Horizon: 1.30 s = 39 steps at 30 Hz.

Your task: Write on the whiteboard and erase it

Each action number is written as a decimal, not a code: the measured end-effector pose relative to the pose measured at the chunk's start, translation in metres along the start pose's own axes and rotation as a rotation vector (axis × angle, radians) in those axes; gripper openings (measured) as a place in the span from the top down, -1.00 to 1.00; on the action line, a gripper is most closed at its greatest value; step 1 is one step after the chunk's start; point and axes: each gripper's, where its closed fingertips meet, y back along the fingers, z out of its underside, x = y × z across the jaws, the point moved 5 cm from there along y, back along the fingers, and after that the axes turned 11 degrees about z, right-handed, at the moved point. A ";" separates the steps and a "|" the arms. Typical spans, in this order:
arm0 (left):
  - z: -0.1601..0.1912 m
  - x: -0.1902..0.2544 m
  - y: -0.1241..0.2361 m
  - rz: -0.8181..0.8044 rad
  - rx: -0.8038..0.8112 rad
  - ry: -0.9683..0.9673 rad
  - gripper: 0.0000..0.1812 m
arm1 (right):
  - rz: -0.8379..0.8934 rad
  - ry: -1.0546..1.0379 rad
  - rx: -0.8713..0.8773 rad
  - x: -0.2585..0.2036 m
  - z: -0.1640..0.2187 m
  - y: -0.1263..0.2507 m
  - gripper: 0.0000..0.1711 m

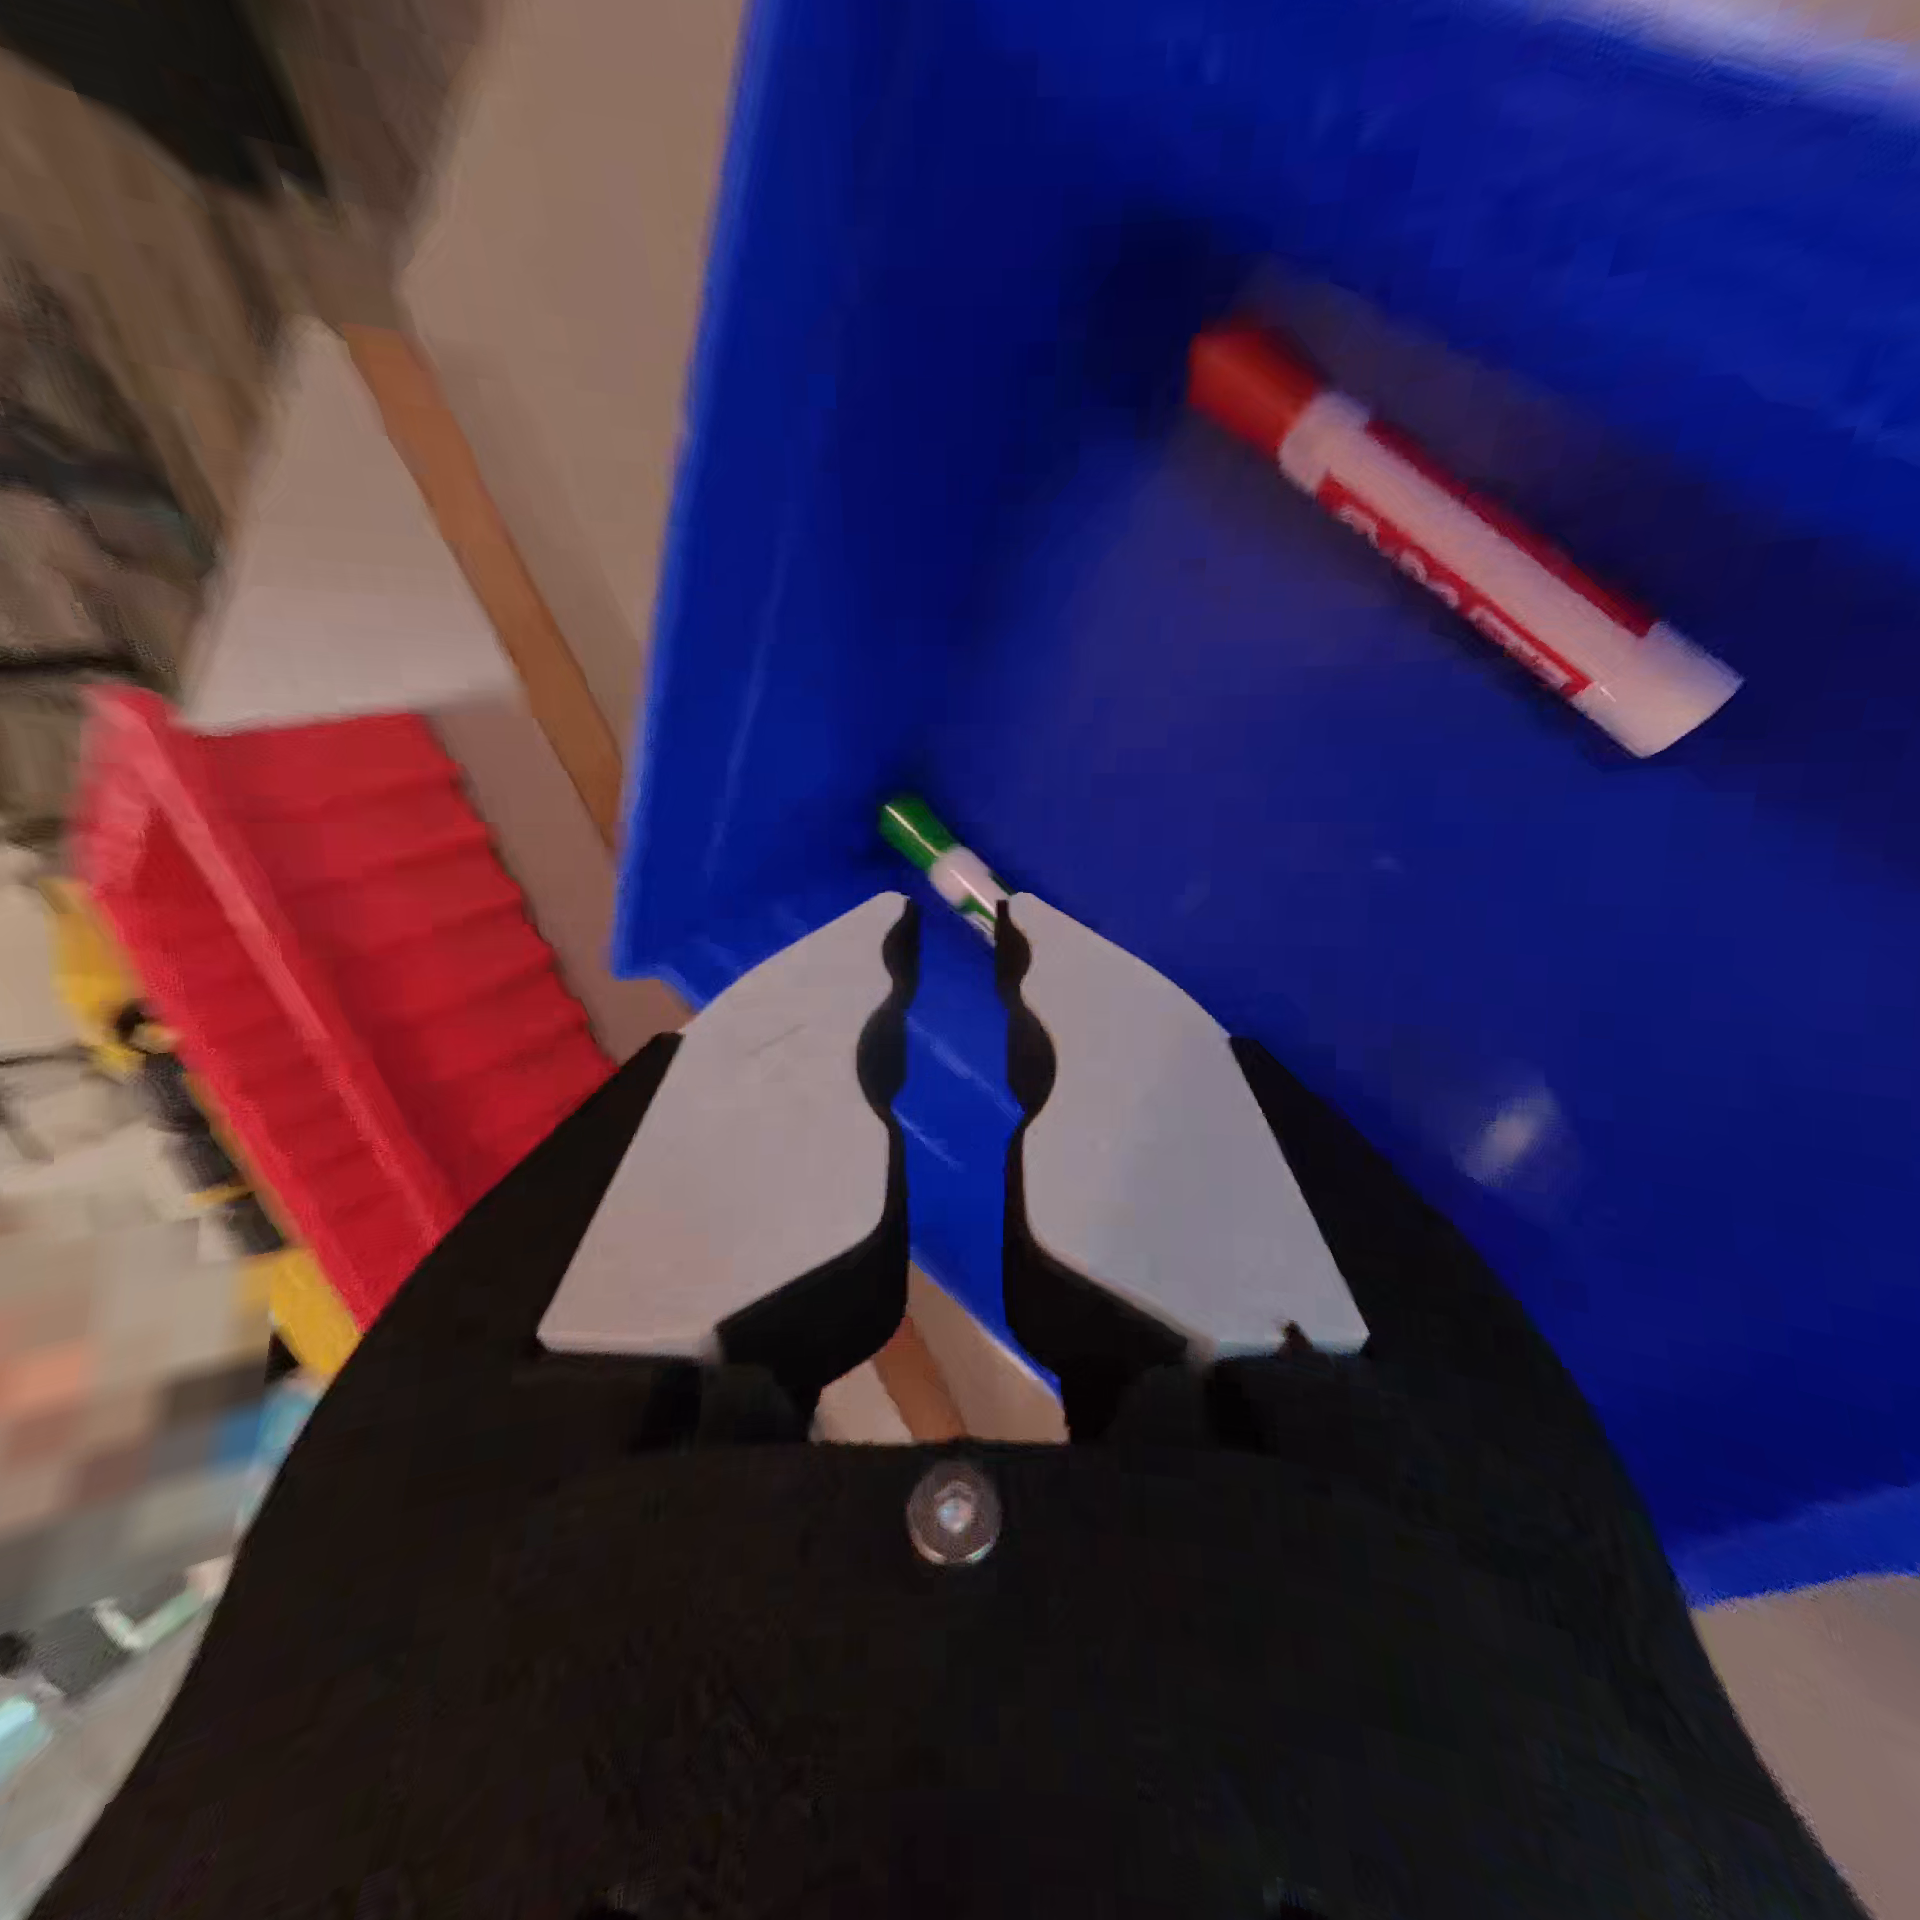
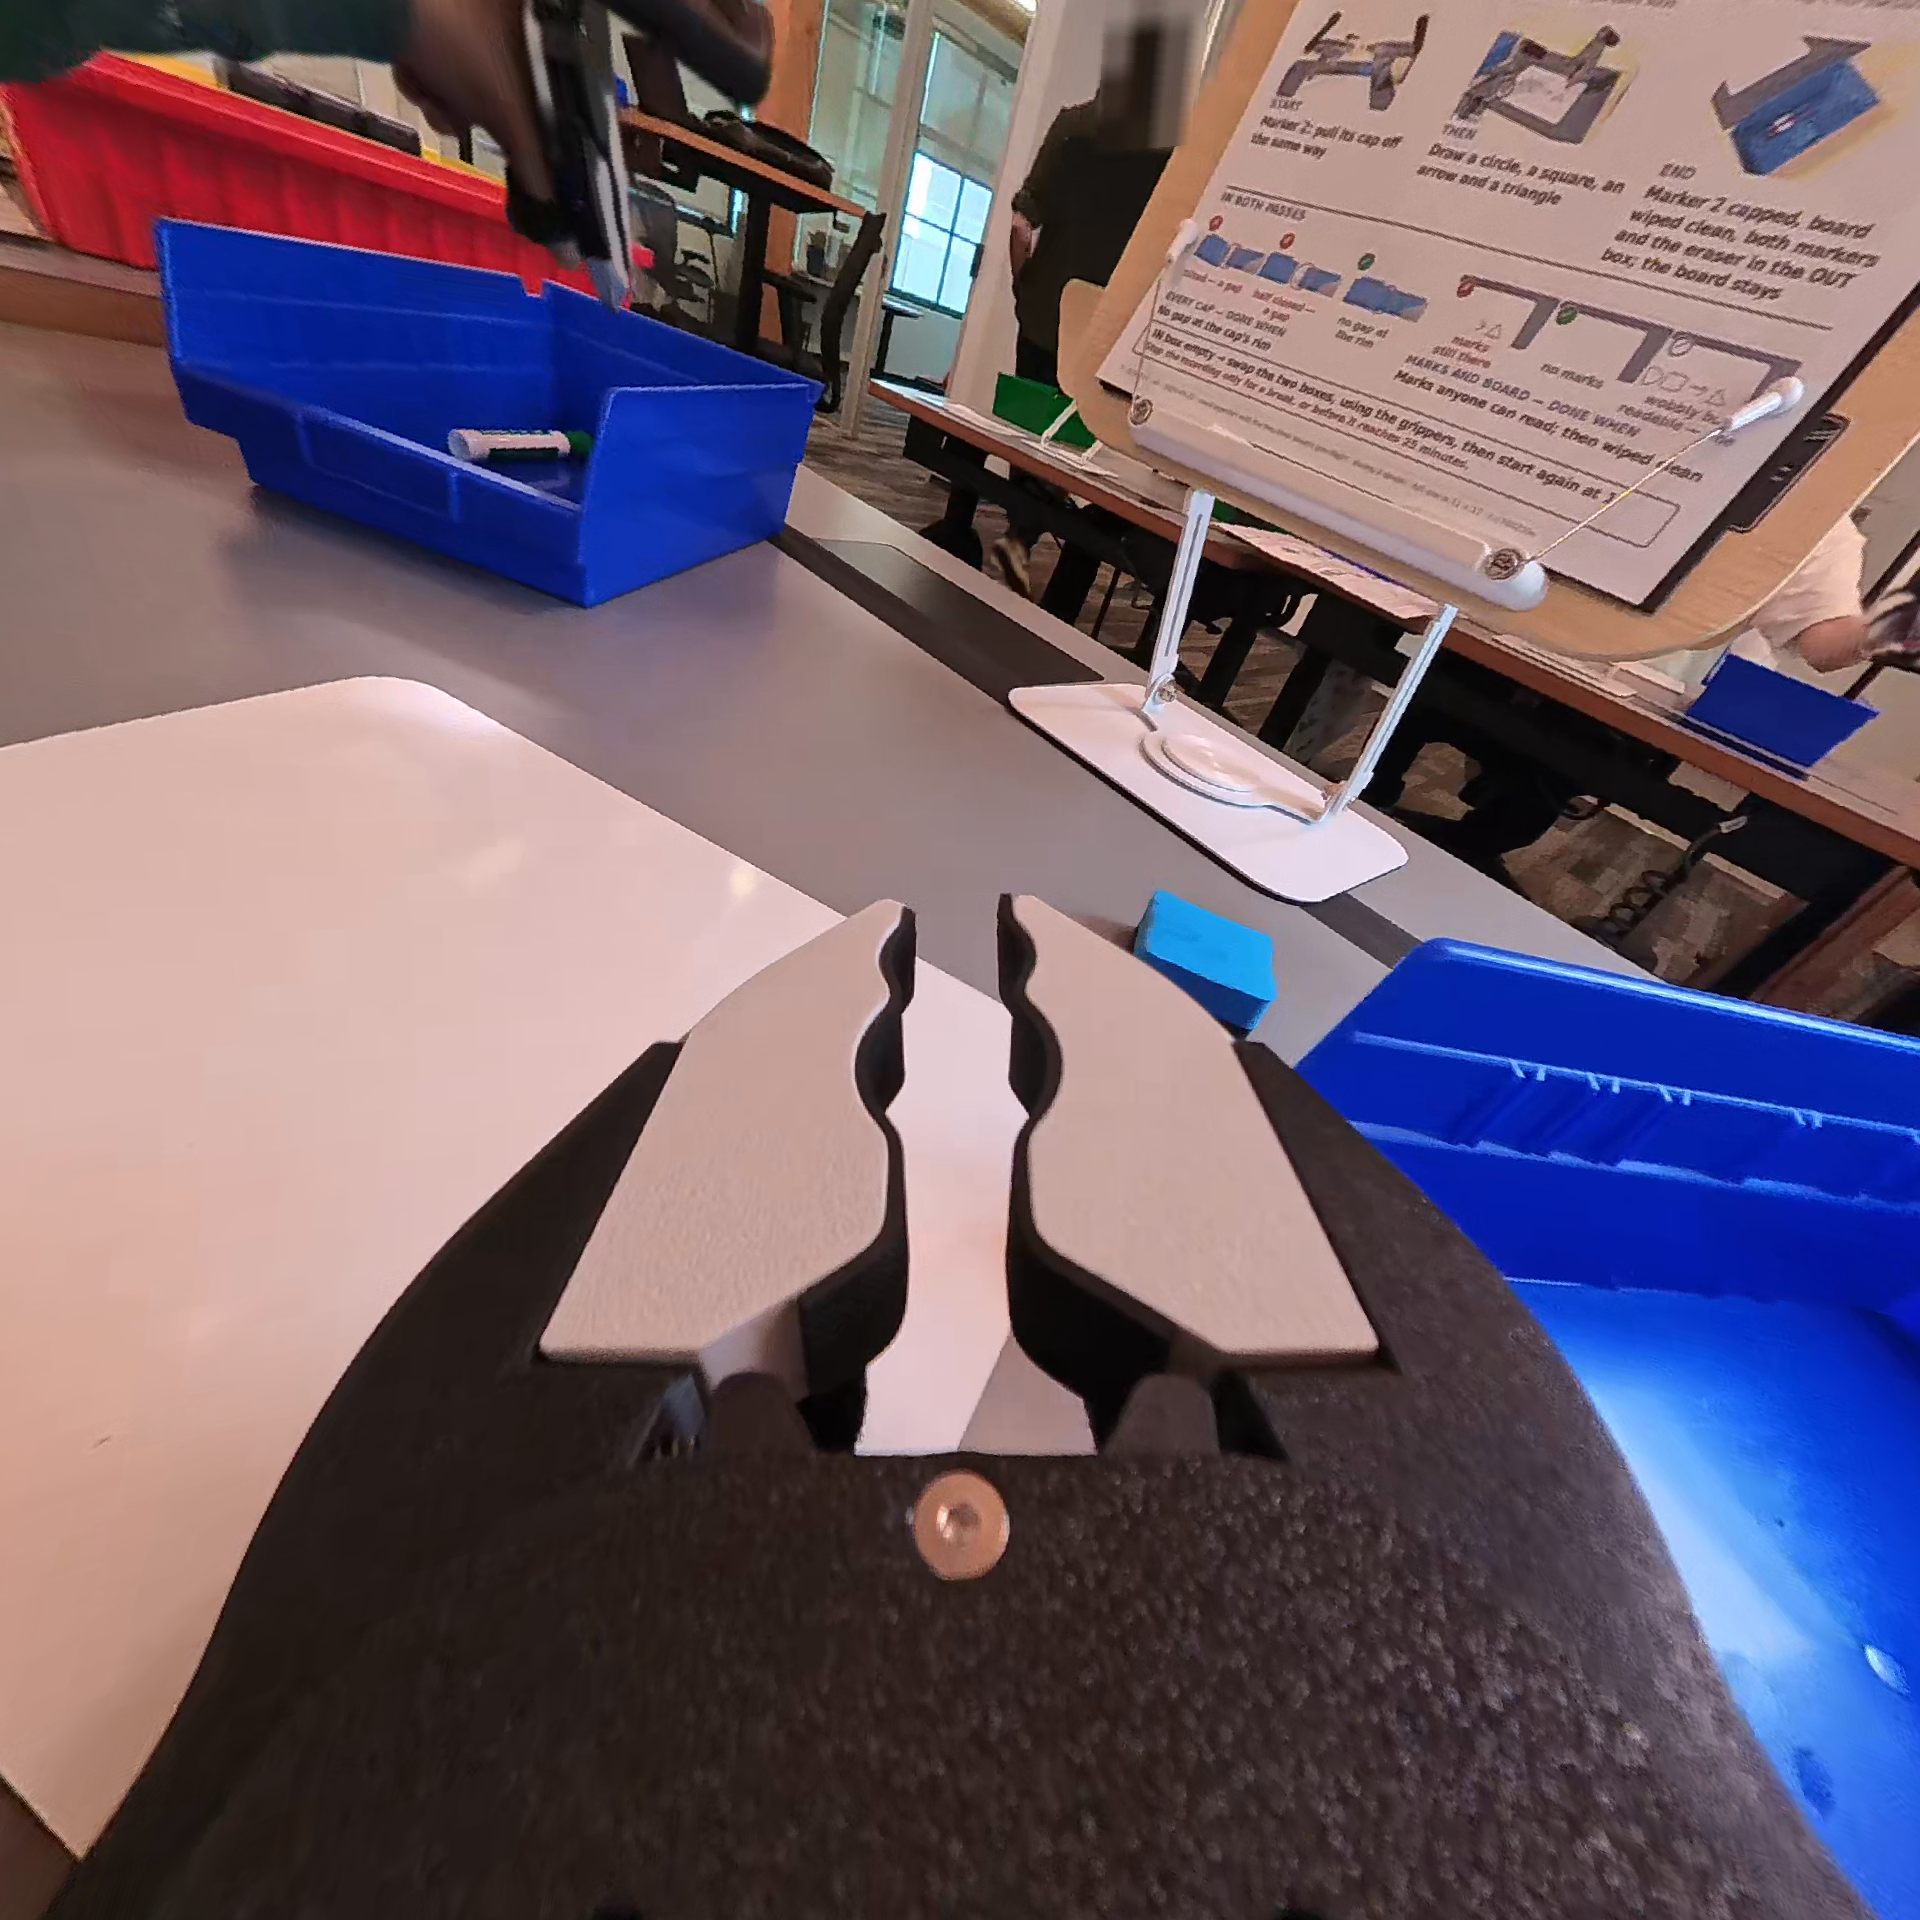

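Left black-and-grey two-finger gripper (image 1: pixel 954 914) poised above the far blue plastic bin (image 1: pixel 1299 1039), jaws narrowly parted, gripping nothing. Green-capped white marker (image 1: pixel 940 868) just past the fingertips; red-capped white marker (image 1: pixel 1455 535) up to the right. Right gripper (image 2: pixel 956 920) narrowly parted, empty, over the white rectangular whiteboard (image 2: pixel 312 987); blue foam eraser (image 2: pixel 1205 961) just ahead-right, near blue bin (image 2: pixel 1662 1195) to its right.

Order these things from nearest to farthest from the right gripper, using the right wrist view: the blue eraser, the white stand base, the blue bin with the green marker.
From the right gripper:
1. blue eraser, just ahead, slightly right, on the table.
2. white stand base, farther ahead on the right.
3. blue bin with the green marker, far ahead on the left.
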 end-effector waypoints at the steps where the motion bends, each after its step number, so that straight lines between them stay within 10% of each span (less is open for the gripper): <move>1: 0.005 0.001 -0.013 0.078 -0.052 0.063 0.74 | -0.006 -0.001 0.002 0.000 0.000 0.000 0.82; 14: 0.031 -0.006 -0.091 0.272 -0.296 0.338 0.57 | -0.078 0.031 0.012 -0.010 -0.002 0.001 0.86; 22: 0.024 -0.006 -0.102 0.314 -0.318 0.266 0.90 | -0.075 0.029 -0.012 -0.008 0.003 -0.001 0.87; 33: 0.035 -0.006 -0.095 0.232 -0.457 0.242 0.52 | -0.086 0.038 -0.019 -0.010 0.003 0.000 0.88; 39: 0.036 -0.005 -0.100 0.375 -0.432 0.313 0.72 | -0.083 0.041 -0.043 -0.008 0.007 -0.002 0.88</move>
